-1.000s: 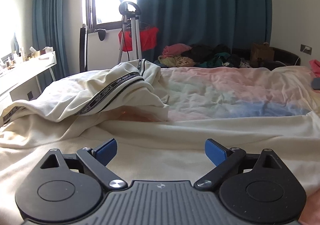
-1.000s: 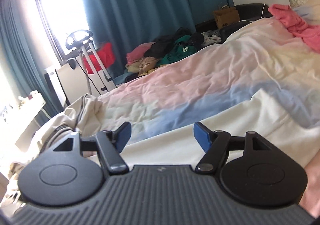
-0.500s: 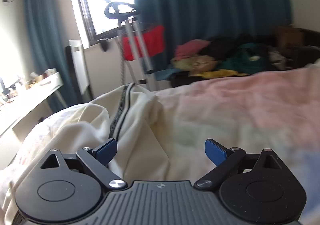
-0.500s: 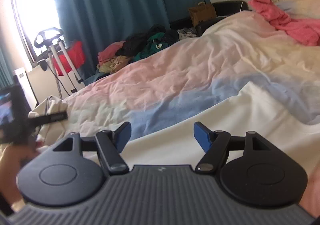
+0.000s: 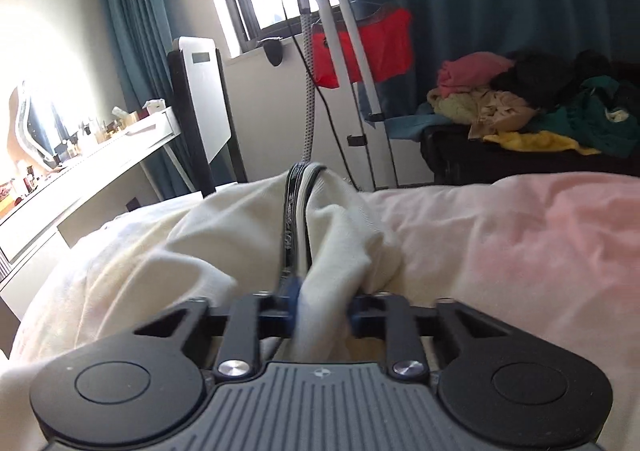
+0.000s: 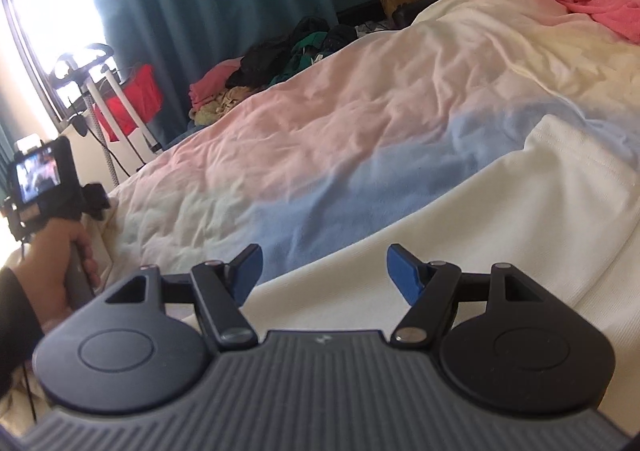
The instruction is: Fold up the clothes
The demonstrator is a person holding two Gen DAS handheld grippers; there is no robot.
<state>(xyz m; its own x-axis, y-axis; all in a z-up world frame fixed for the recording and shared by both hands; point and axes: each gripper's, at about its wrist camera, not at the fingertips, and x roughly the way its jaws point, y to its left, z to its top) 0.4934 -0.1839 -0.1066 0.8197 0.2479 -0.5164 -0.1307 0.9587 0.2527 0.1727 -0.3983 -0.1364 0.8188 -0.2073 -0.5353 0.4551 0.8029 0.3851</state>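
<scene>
While our left tongs [image 5: 322, 311] pinch a bunched ridge of the cream garment [image 5: 240, 251] right where its black-and-white striped band [image 5: 294, 219] runs down into the jaws, our right tongs [image 6: 322, 275] hang spread wide and empty over the other stretch of the same cream cloth [image 6: 520, 219]. That garment lies across the near edge of the bed [image 6: 360, 91], on the pink-and-blue duvet [image 5: 520, 235] — rumpled and heaped toward the bed's left corner, flatter toward the right. From the right wrist view we can see the left hand [image 6: 52, 263] gripping its handle low by that left corner.

We judge the step in hand to be securing both ends of the garment before any fold is drawn. To do it well, we should keep the left pinch firm on the band, since that stiffer trim ought to slip less than the soft knit. Our right tongs want to come down onto an edge or hem rather than the middle of the panel, and catch only the garment — not the duvet beneath. Once both grips hold, lifting evenly should pull the wrinkles out; a lopsided pull would likely twist the cloth and spoil the crease
</scene>
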